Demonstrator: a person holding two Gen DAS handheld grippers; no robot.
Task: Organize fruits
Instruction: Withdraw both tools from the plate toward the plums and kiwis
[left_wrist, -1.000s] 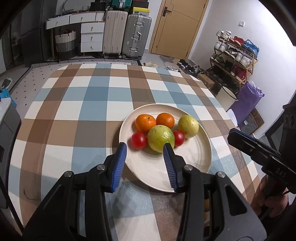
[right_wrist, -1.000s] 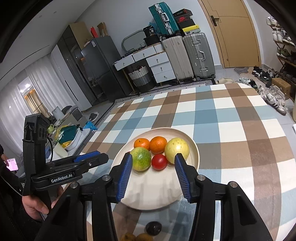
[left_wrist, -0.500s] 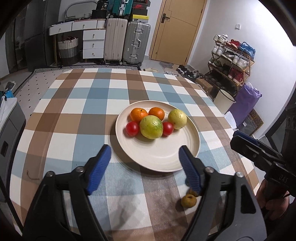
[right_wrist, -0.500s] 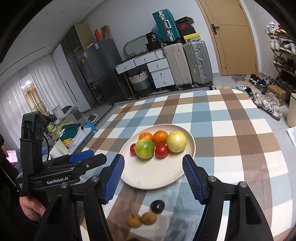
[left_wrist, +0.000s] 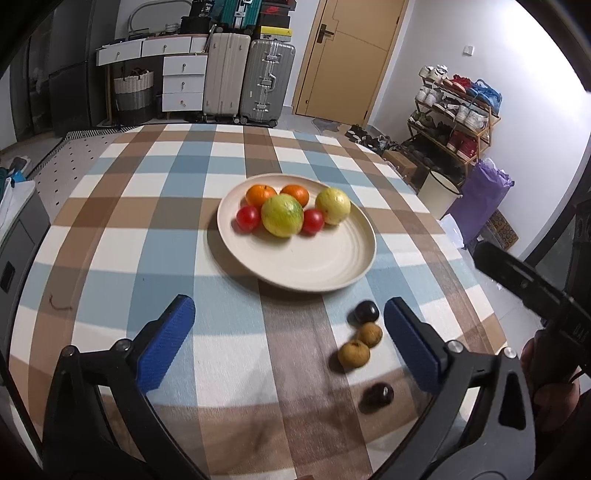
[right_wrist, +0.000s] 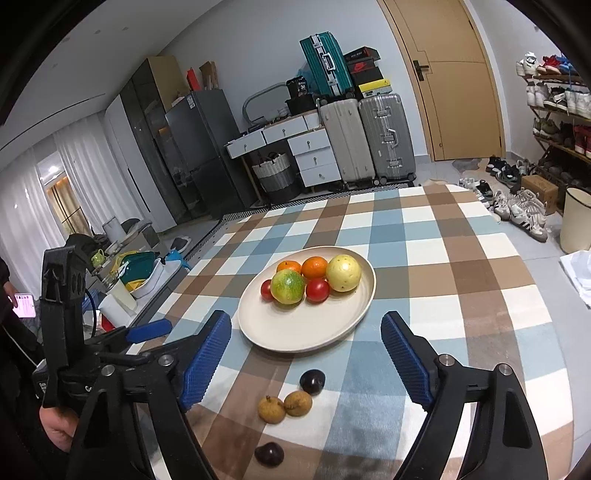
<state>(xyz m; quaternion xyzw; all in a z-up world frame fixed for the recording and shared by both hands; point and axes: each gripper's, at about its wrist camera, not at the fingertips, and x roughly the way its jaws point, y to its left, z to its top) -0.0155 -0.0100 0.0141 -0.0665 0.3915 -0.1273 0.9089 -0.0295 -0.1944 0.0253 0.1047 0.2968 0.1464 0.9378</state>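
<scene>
A cream plate (left_wrist: 314, 258) (right_wrist: 295, 332) on the checked tablecloth holds two oranges (left_wrist: 260, 194), a green guava (left_wrist: 282, 215) (right_wrist: 287, 286), a yellow guava (left_wrist: 332, 205) (right_wrist: 343, 272) and two red tomatoes (left_wrist: 247, 218). On the cloth near the front edge lie two brown longans (left_wrist: 354, 353) (right_wrist: 271, 409) and two dark fruits (left_wrist: 366, 312) (right_wrist: 312, 381). My left gripper (left_wrist: 288, 341) is open and empty, above the cloth in front of the plate. My right gripper (right_wrist: 306, 360) is open and empty, above the loose fruits.
The table (left_wrist: 147, 229) ends close below both grippers. Beyond it stand suitcases (left_wrist: 247, 77), a white drawer unit (left_wrist: 183, 81), a door (left_wrist: 343, 55), a shoe rack (left_wrist: 454, 110) on the right and a fridge (right_wrist: 195, 155) on the left.
Both grippers have opened wide and pulled back from the plate toward the front edge. The loose longans and dark fruits have come into view.
</scene>
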